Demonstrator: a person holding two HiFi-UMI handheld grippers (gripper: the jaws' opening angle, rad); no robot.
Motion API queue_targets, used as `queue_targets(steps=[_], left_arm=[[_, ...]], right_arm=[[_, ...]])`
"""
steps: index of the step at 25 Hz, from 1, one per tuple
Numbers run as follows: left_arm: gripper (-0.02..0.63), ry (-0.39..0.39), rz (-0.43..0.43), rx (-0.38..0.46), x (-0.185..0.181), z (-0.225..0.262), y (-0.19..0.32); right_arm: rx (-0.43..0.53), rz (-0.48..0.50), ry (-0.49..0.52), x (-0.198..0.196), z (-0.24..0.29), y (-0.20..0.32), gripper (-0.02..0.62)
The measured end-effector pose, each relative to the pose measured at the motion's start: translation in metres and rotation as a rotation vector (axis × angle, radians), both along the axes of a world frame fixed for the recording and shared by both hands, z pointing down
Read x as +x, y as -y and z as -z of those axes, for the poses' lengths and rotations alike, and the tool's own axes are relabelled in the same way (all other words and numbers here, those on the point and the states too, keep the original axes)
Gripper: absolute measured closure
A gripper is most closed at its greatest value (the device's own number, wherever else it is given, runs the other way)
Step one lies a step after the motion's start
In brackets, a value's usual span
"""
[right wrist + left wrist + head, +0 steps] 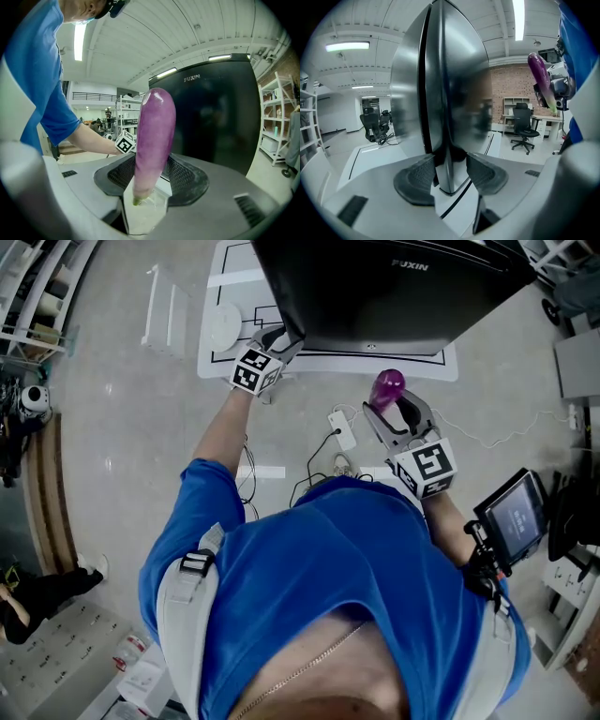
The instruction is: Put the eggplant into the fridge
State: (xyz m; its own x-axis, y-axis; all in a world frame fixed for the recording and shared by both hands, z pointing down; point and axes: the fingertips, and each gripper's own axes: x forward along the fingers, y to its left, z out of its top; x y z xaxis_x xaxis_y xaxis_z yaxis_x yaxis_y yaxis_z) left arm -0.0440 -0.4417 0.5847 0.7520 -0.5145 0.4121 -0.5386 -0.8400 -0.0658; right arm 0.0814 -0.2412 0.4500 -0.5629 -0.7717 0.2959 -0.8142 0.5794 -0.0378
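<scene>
The tall black fridge [394,287] stands in front of me, its door slightly ajar. My left gripper [279,341] is at the fridge's left front corner. In the left gripper view its jaws straddle the door's shiny edge [445,93], and the left gripper [450,174] is open, with small gaps beside the pads [417,180]. My right gripper [396,411] is shut on the purple eggplant [387,387], held upright in front of the fridge [215,117]. In the right gripper view the eggplant [154,136] stands stem-down between the right gripper [152,174] pads. The eggplant [540,75] also shows at the left gripper view's right.
The fridge stands on a white mat [230,296] with black lines. A white power strip with cables [342,432] lies on the floor near my feet. A small screen [516,512] is at the right, shelving [37,287] at the left, and an office chair [524,126] stands beyond.
</scene>
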Motion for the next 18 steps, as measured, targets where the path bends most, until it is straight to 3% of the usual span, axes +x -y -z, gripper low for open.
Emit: queue_targets(steps=[14, 18], left_arm=[[0.425, -0.051, -0.034, 0.007, 0.005, -0.001, -0.051], [0.426, -0.064, -0.04, 0.006, -0.008, 0.005, -0.097]], right_arm=[[0.008, 0.006, -0.003, -0.001, 0.004, 0.002, 0.382], [0.027, -0.006, 0.006, -0.022, 0.012, -0.04, 0.382]])
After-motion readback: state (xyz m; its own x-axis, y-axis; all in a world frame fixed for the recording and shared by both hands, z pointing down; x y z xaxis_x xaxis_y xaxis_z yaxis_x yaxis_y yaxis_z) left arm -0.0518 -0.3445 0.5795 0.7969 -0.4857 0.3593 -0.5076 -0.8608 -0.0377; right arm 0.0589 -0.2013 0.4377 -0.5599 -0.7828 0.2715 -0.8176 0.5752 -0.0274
